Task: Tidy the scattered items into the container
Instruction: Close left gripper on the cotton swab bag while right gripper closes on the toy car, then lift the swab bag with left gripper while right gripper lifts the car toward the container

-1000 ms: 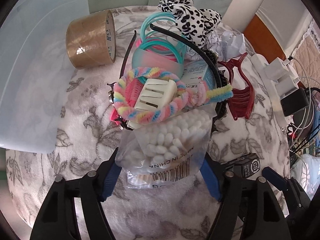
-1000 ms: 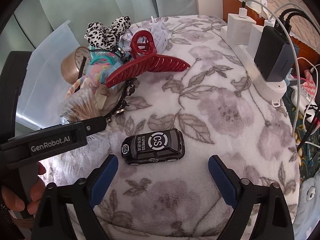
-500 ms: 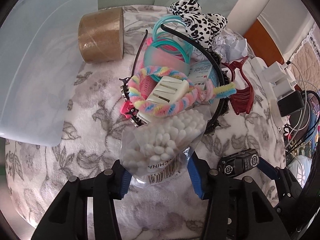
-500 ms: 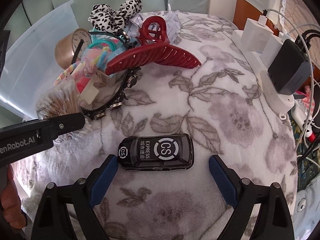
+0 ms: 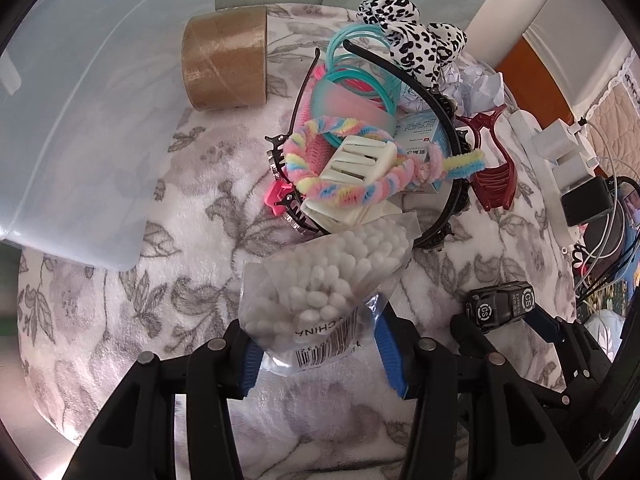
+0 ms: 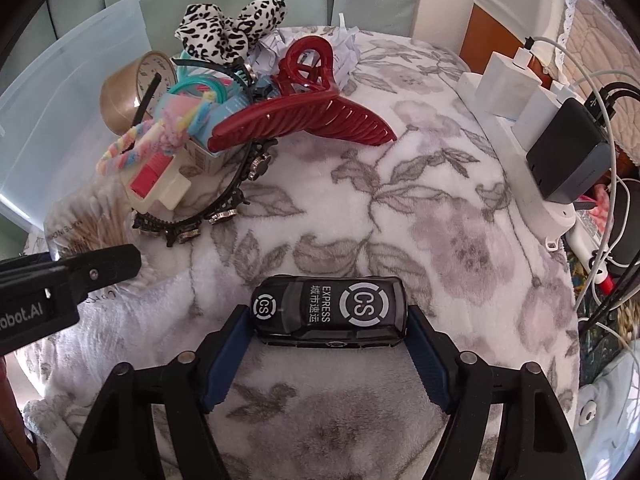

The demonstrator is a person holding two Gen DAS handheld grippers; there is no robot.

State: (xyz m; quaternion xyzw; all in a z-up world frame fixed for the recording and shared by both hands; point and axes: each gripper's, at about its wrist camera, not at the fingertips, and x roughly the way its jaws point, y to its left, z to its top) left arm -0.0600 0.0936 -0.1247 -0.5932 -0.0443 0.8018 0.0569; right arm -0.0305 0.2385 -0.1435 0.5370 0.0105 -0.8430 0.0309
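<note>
I had the left gripper clamped on the crinkly bag of cotton swabs; it needed lifting gently toward the translucent plastic container far left. The right gripper pinched the glossy black toy car endwise on the fleece blanket, needing a firmer grip on its rounded ends

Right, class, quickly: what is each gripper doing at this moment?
Left gripper: shut on the bag of cotton swabs.
Right gripper: shut on the black toy car, which sits on the floral blanket.
</note>
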